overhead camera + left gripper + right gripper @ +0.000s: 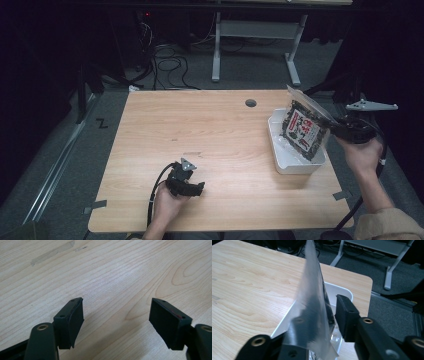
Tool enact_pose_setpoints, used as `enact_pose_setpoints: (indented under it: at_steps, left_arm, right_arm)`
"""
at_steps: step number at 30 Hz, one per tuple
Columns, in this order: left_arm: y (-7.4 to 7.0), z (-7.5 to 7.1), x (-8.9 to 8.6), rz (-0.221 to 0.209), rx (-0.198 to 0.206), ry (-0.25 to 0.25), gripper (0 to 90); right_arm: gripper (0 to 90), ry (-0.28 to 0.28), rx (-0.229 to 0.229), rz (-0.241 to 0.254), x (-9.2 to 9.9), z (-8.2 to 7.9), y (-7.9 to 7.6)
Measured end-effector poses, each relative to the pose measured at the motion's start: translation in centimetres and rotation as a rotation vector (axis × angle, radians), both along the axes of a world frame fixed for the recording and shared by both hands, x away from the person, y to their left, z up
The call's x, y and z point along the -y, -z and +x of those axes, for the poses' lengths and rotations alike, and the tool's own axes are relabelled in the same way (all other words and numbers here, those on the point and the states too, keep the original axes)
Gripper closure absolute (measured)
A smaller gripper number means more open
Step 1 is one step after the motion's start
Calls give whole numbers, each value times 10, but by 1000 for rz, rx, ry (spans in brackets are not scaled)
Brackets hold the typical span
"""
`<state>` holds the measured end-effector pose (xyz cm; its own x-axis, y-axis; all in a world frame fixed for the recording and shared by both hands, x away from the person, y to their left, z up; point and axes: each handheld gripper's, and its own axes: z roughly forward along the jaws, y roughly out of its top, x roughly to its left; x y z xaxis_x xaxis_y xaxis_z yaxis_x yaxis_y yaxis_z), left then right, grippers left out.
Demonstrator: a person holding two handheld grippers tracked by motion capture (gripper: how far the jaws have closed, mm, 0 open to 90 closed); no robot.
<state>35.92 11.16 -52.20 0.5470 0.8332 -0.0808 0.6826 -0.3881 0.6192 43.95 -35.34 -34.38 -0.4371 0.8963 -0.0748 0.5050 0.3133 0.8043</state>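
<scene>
Your right gripper (334,126) sits at the table's (210,130) right edge, at the top of the snack bag (304,129). The bag stands tilted in the white tray (295,165), its clear top strip (310,302) rising between your jaws. Those jaws stand apart: the strip lies against the left one, and the right one is clear of it (a gap shows in the right gripper view). Your left gripper (192,187) rests low near the table's front edge, well away from the tray, jaws wide apart over bare wood.
</scene>
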Motion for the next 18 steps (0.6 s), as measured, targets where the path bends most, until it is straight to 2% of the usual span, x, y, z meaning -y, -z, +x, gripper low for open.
enact_pose_setpoints:
  at_steps: [2,3,5,18]
  left_arm:
    - [0,0,0,1,-7,3,281]
    - [0,0,0,0,-6,2,282]
    - [0,0,0,0,-6,2,282]
    - [0,0,0,0,-7,4,282]
  right_arm:
    - [690,7,-8,2,2,0,2]
    - [634,13,-4,7,4,0,2]
    - [587,23,2,19,5,0,2]
    - [449,38,6,44,16,-4,5]
